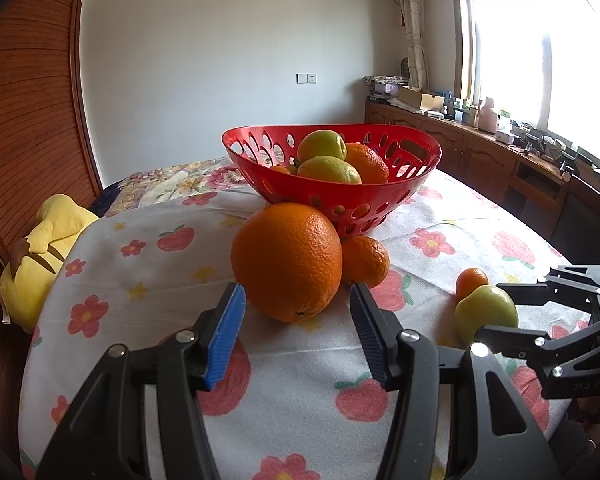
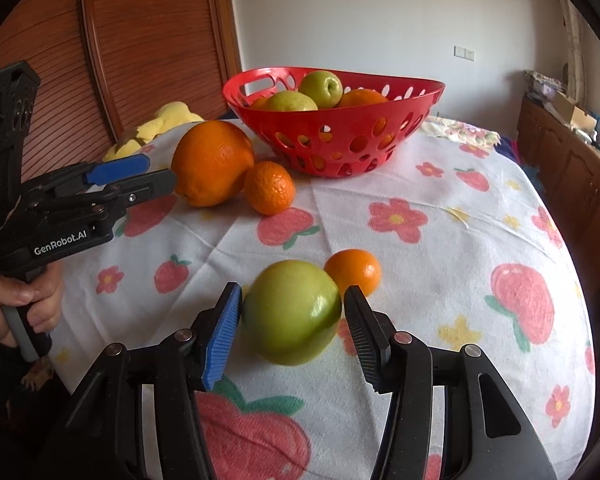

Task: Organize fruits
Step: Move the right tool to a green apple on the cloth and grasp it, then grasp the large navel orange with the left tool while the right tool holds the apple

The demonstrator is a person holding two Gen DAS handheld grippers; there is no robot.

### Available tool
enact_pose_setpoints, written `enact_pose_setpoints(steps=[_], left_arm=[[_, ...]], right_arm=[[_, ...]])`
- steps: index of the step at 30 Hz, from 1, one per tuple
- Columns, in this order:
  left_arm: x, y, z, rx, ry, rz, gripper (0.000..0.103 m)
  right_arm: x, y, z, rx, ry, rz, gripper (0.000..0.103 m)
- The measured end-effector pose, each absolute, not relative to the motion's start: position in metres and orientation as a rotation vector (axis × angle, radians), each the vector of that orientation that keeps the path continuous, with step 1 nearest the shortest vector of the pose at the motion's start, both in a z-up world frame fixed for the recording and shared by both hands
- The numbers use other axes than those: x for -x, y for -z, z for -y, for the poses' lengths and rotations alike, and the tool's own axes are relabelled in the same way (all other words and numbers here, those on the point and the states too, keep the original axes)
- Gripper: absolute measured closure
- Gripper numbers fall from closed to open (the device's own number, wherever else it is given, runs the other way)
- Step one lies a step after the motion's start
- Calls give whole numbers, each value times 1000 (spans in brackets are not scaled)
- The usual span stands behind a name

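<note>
A: Your left tool (image 1: 297, 334) is spread wide, the big orange (image 1: 287, 261) just ahead of its tips, not gripped. Your right tool (image 2: 292, 330) brackets the green apple (image 2: 291, 312), pads at its sides; whether they're pinching yet, I can't tell.

B: And the rest?

A: The red basket (image 1: 384, 210) holds several fruits already. Two mandarins (image 2: 269, 188) (image 2: 353, 271) wait on the counter (image 2: 440, 280). Roughly halfway, I'd judge.
</note>
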State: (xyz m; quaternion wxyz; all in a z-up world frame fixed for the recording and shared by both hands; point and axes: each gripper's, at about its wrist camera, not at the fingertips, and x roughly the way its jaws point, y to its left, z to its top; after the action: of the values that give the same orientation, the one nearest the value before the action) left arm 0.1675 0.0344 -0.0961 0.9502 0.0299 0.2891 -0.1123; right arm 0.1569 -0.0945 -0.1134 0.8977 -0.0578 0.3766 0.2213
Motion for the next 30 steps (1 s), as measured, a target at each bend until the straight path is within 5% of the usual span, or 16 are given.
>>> enact_pose_setpoints(steps=[30], left_arm=[[-180,94,-29,-72,257,-628,46]], right_arm=[[-169,122,74,156,-479,-782,50]])
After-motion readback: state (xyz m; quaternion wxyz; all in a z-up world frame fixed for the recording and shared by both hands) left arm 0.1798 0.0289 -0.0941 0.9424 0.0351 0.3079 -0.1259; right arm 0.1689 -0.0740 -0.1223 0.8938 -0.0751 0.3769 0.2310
